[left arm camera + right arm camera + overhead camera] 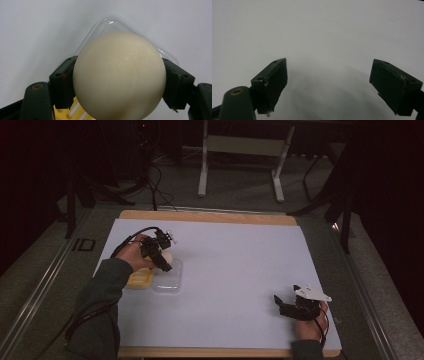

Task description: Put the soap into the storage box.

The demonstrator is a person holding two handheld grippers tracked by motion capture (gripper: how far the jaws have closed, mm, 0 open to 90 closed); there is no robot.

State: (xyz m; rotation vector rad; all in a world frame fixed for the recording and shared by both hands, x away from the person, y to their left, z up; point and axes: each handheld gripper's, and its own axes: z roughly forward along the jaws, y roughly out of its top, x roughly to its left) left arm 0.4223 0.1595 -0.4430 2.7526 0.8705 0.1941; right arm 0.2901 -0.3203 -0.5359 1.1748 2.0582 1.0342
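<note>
A cream-white egg (pixel 119 75) sits between the two jaws of my left gripper (pixel 119 85), which is shut on it. In the high view the left gripper (pixel 161 255) holds the egg (pixel 168 256) just above a clear plastic lid (pixel 168 279) lying on the white sheet. Next to that lid lies a yellow egg tray (pixel 139 279), partly hidden by the hand. A corner of the clear lid (pixel 117 23) shows behind the egg. My right gripper (pixel 283 304) rests near the table's front right, open, with nothing between its fingers (pixel 274 80).
A white sheet (pixel 235 270) covers the wooden table (pixel 210 216). Beyond the far edge stand a white frame's legs (pixel 240 150) and black cables (pixel 155 180) on the floor. A metal rail (pixel 45 285) runs along the left side.
</note>
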